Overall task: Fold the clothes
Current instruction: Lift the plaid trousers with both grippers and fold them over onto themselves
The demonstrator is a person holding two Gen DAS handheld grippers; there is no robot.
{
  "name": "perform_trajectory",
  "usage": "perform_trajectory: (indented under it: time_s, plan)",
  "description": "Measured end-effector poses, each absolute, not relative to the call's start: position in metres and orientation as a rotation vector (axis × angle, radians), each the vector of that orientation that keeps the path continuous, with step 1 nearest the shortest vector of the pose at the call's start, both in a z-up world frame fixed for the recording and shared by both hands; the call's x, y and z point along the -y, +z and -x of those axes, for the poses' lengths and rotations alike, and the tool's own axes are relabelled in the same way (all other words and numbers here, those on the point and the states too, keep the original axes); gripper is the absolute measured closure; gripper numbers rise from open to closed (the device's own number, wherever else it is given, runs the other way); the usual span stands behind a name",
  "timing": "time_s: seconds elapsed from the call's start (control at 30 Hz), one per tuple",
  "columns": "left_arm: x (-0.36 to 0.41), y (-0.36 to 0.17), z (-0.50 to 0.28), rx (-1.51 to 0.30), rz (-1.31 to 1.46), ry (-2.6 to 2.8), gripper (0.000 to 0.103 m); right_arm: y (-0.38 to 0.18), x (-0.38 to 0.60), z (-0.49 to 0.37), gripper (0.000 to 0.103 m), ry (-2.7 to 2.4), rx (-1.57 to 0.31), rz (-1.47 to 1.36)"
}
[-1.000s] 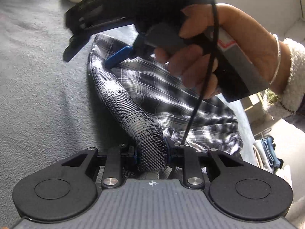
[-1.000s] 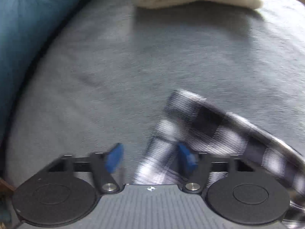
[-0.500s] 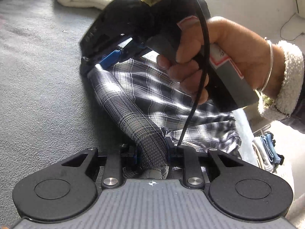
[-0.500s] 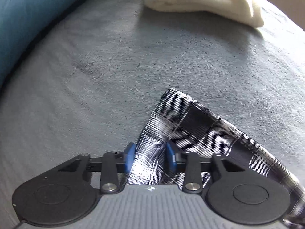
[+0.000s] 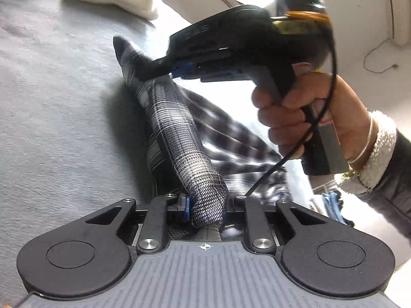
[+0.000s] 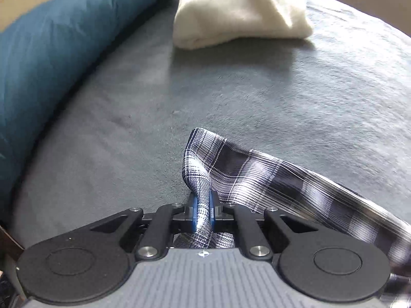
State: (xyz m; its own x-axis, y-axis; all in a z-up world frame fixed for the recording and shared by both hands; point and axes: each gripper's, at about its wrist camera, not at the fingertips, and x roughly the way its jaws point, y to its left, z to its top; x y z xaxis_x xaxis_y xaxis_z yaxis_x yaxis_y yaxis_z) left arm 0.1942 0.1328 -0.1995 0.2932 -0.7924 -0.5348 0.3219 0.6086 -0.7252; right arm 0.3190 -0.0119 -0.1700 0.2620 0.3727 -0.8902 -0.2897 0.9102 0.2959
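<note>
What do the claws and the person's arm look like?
Each claw is black with grey ribbed housing, round black discs and blue pads. The right claw has a grey handle, a thin black cable and a green light. The hand wears a thin bangle and a fluffy white cuff on a dark sleeve.

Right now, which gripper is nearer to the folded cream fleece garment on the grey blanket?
Right. The right gripper pinches the plaid shirt closer to the cream garment; the left gripper holds the shirt farther back.
</note>
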Motion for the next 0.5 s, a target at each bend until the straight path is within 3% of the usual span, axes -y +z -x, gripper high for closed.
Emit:
perform_trajectory:
  time_s: [0.5]
  plan:
    - [-0.026, -0.148, -0.211, -1.144, 0.341, -0.983, 0.086, -0.120, 0.152, -0.282, 0.095, 0.473, -1.047, -0.376]
